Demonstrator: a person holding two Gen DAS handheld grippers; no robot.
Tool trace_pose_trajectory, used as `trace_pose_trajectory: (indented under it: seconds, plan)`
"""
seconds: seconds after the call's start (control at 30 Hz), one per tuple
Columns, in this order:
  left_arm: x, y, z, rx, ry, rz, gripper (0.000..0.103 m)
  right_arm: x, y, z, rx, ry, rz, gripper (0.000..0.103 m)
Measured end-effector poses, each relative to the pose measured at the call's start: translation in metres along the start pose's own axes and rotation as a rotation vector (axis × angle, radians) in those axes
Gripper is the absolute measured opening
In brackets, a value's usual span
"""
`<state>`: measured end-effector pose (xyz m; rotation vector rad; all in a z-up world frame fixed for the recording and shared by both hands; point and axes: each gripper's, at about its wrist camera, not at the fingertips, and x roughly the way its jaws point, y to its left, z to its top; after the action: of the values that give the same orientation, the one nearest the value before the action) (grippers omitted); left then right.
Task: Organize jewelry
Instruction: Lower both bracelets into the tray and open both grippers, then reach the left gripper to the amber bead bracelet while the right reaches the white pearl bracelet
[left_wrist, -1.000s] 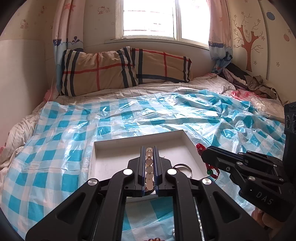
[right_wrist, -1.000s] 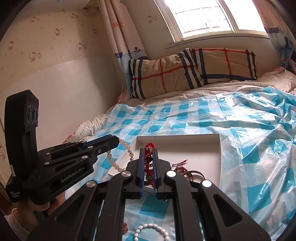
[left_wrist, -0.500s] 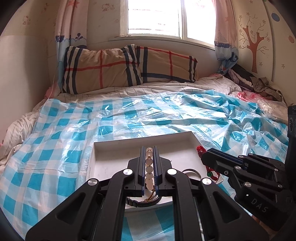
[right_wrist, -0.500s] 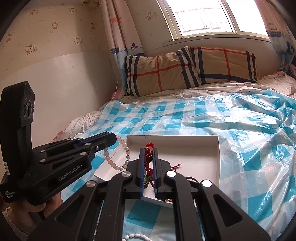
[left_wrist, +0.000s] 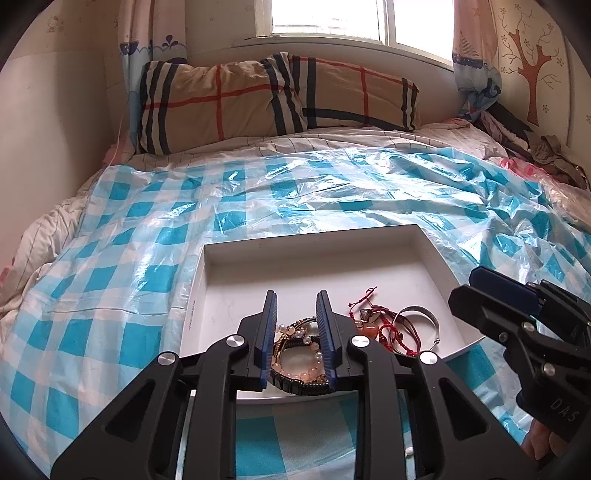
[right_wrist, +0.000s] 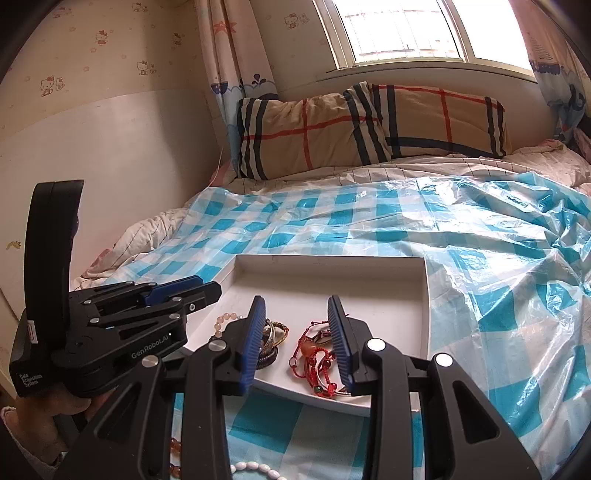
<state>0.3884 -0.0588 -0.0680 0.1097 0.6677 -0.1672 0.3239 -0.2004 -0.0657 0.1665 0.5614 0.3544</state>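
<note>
Lying loose at the very bottom of the right wrist view, a white bead bracelet (right_wrist: 258, 469) and some amber beads (right_wrist: 174, 452) were not yet gathered. Above them both grippers had just been opening: the left gripper (left_wrist: 295, 332) part-open over the pale bead bracelet (left_wrist: 297, 349), the right gripper (right_wrist: 295, 339) wider over the red cord bracelet (right_wrist: 314, 358), neither gripped. Both pieces rested in the white tray (left_wrist: 314, 243), lower centre, on the bed.
</note>
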Motion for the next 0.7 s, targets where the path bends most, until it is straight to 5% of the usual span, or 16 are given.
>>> trace_pose_trajectory:
  seconds: [0.7]
  plan:
    - [-0.050,0.016,-0.030,0.025,0.056,0.017,0.033,-0.042,0.000,-0.058,0.013,0.174,0.011,0.035]
